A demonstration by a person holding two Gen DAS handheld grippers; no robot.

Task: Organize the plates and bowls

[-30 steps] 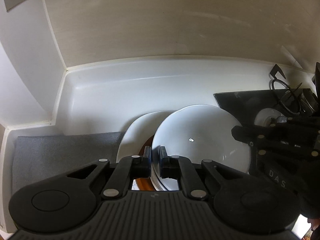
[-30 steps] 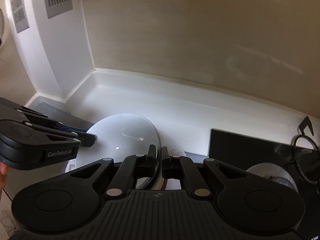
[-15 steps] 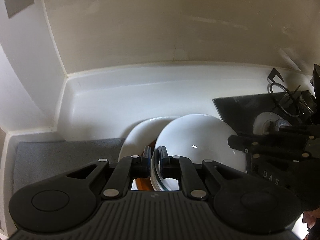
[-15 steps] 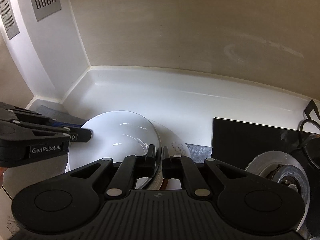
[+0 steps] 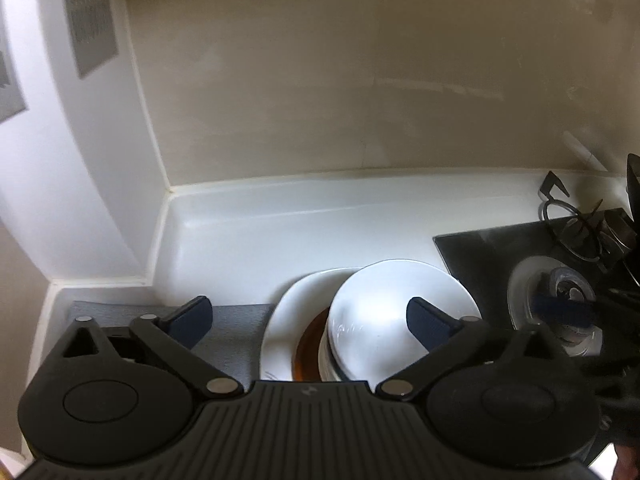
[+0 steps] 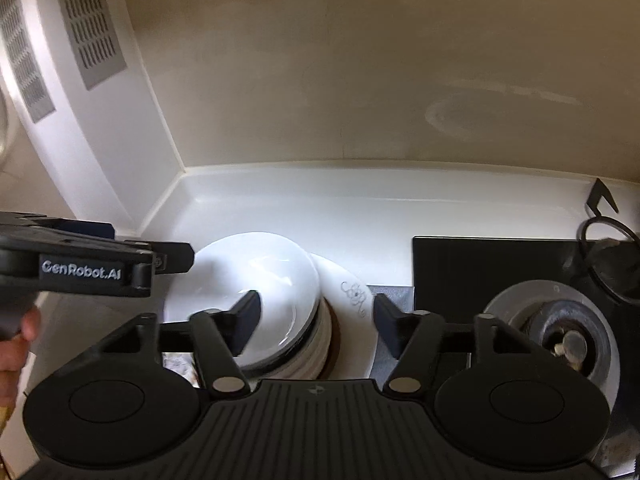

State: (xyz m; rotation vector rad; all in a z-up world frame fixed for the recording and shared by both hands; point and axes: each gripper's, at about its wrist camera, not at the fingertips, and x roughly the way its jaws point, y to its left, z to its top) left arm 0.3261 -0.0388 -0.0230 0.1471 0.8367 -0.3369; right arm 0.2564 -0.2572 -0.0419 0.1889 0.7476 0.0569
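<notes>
A white bowl (image 5: 392,304) rests on a short stack of dishes, over a brown plate (image 5: 308,344) and a large white plate (image 5: 288,308) with a small floral print (image 6: 354,292). My left gripper (image 5: 308,318) hangs just above the bowl's left rim with its jaws opening wide and its pads off the bowl. On the other side, my right gripper (image 6: 318,316) straddles the bowl's (image 6: 256,276) right rim. Its jaws are opening too and touch nothing. One of the left gripper's fingers (image 6: 176,258) shows at the left of the right wrist view.
The stack sits on a grey mat (image 5: 232,328) on a white counter (image 5: 280,232) that ends at a beige wall. A black glass hob (image 6: 480,264) with a burner (image 6: 560,332) and a pan support lies right of the dishes. A hand (image 6: 24,328) holds the left gripper.
Both grippers were shut on the bowl's rim, one on each side. Both have let go and opened, and have drawn back and up a little. The bowl now sits lower on the stack.
</notes>
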